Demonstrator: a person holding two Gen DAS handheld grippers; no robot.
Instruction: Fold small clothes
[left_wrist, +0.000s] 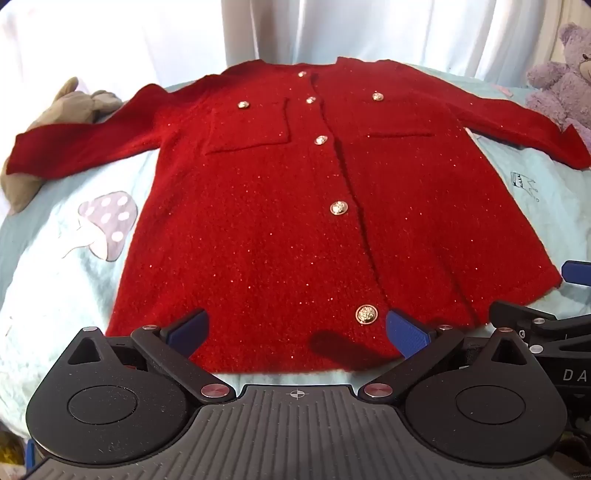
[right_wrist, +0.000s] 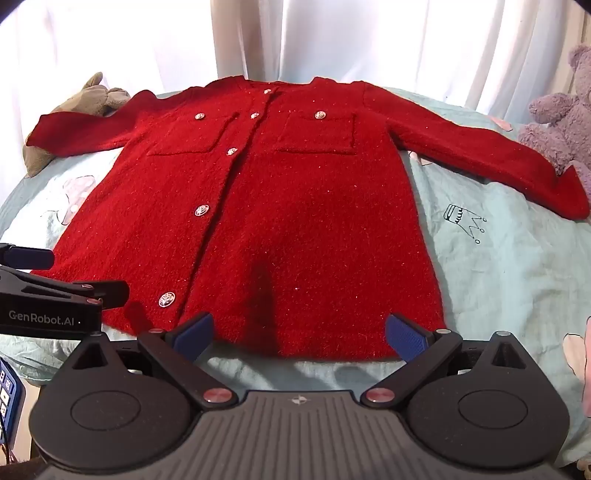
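A red cardigan (left_wrist: 295, 206) lies flat, buttoned, sleeves spread on a pale sheet (left_wrist: 48, 266). A grey toy (left_wrist: 74, 107) sits under the sleeve at ten o'clock, a purple bear (right_wrist: 557, 122) by the cuff at two o'clock. Left gripper (left_wrist: 295, 328) and right gripper (right_wrist: 299, 332) gape empty over the hem.

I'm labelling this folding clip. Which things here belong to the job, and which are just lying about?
Belongs to the job:
red cardigan, spread flat and buttoned
left hand-held gripper, open
right hand-held gripper, open

Just lying about:
purple teddy bear
grey-green soft toy, under one sleeve
printed bedsheet beneath it all
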